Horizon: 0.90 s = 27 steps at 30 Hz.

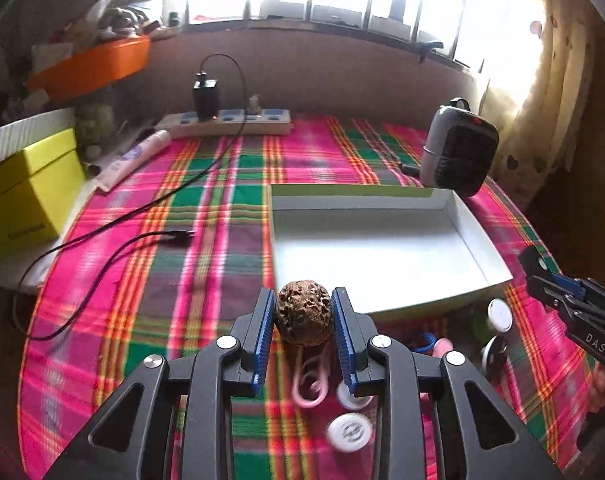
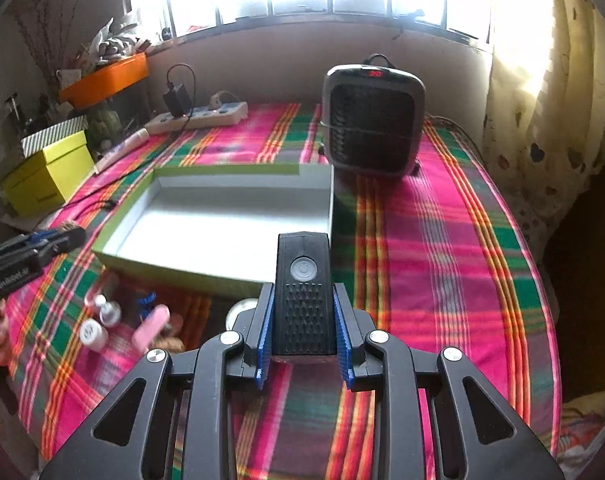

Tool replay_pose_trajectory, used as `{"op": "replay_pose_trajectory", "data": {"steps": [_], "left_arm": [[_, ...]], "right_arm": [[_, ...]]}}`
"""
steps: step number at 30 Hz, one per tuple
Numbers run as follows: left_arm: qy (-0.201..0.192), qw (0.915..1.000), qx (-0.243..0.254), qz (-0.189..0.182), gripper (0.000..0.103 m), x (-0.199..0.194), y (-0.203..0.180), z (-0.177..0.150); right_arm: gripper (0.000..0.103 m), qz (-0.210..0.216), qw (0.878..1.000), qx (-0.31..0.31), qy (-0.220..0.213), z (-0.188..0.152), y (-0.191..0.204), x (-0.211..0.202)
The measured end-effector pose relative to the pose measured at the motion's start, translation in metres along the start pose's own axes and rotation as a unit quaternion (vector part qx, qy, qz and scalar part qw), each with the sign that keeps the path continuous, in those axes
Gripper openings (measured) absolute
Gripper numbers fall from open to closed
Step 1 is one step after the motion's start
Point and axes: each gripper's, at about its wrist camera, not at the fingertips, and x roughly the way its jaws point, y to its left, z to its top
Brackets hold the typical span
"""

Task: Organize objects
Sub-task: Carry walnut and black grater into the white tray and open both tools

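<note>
Black tongs [image 1: 304,322] (blue ribbed pads, silver screws)

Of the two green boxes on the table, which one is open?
The shallow green box in the middle of the plaid cloth, in front of the heater: open top, white inside. The taller yellow-green box at the left edge has its lid on.

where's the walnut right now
In the left wrist view the walnut sits clamped between the left gripper pads, raised above the plaid cloth, just in front of the open white box.
</note>
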Motion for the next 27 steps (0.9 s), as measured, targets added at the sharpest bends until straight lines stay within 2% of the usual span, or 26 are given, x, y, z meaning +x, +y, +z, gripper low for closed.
{"op": "replay_pose_trajectory", "data": {"steps": [12, 27], "left_arm": [[0.020, 0.9997, 0.009, 0.002, 0.027, 0.047, -0.009, 0.030], [0.057, 0.9983, 0.011, 0.007, 0.027, 0.111, -0.009, 0.060]], "right_arm": [[0.028, 0.008, 1.000, -0.015, 0.021, 0.040, 0.004, 0.043], [0.028, 0.001, 0.998, -0.023, 0.060, 0.060, 0.000, 0.099]]}}
